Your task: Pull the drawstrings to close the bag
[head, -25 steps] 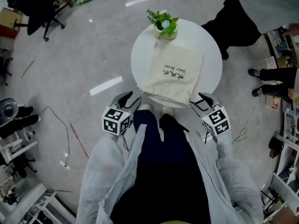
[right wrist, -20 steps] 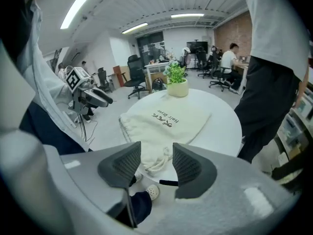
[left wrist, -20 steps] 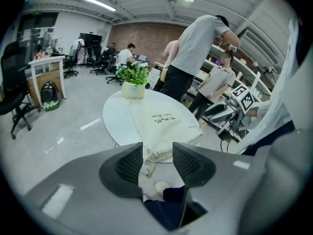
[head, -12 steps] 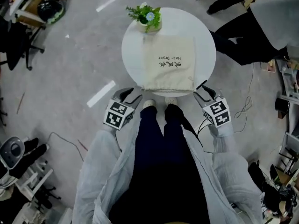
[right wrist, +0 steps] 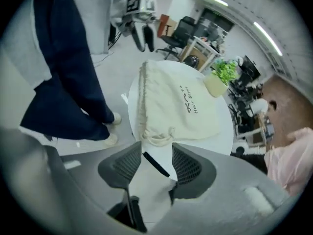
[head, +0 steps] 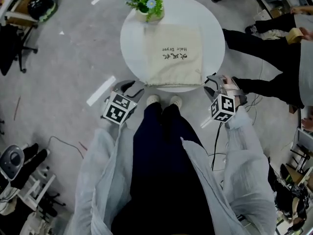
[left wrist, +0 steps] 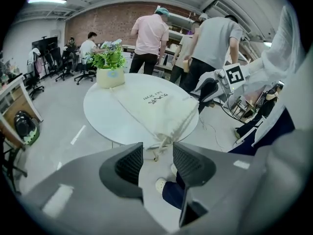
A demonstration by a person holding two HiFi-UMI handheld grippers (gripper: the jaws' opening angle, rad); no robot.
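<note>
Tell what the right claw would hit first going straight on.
Probably the drawstring knot at the cream bag's corner, just beyond the open right claw; depth unclear, perhaps the white table first.

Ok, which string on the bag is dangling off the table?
The left drawstring: it hangs down past the table edge at the bag corner. The right drawstring lies bunched up on the tabletop.
</note>
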